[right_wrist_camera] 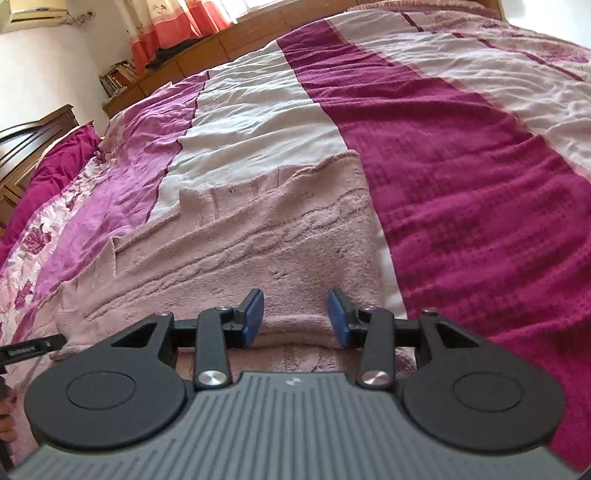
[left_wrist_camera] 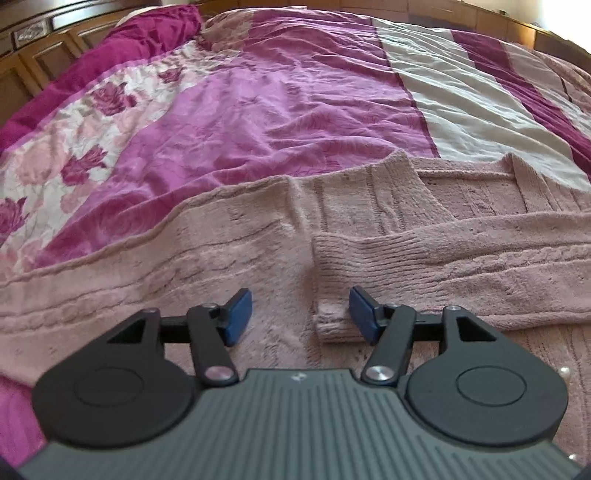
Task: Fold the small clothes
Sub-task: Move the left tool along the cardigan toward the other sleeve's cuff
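Cardigan (left_wrist_camera: 229,236), pale pink cable knit, spread flat on striped magenta, lilac and white bedspread (left_wrist_camera: 258,110); one sleeve (left_wrist_camera: 424,254) folded across the body, cuff end lying near centre. Left gripper (left_wrist_camera: 300,314): blue pads spread apart, nothing held, low over the knit, right pad just beside the sleeve cuff. Right gripper (right_wrist_camera: 296,318): pads likewise spread, empty, hovering over the cardigan's (right_wrist_camera: 258,236) near edge. Wooden cabinets (right_wrist_camera: 240,33) along the far side of the bed; curtain (right_wrist_camera: 173,22) above.
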Demonstrator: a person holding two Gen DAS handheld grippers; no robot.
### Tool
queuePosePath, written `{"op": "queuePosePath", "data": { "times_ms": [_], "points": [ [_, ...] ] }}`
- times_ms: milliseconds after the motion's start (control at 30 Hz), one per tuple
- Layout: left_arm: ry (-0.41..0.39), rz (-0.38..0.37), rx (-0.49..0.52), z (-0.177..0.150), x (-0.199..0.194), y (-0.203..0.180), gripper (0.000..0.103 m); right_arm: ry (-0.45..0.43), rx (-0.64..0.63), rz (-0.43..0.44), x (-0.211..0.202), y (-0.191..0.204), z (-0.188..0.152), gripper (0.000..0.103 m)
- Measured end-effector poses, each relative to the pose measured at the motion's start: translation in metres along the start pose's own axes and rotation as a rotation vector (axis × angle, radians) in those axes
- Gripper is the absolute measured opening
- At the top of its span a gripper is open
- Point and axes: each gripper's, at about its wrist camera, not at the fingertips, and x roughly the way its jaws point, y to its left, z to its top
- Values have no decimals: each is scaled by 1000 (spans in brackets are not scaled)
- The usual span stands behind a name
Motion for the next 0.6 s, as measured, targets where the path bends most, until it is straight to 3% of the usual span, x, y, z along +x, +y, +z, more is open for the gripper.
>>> {"op": "queuePosePath", "data": {
  "times_ms": [100,333,600],
  "points": [
    [7,13,-42,0,-13,12,60,-1,28,8,-4,-1,3,47],
    [0,25,-190,-6,-47,52,60,-12,80,62,-32,8,7,65],
    [-18,115,-193,-17,-86,89,60,-23,63,111,-67,27,5,70]
  ]
}}
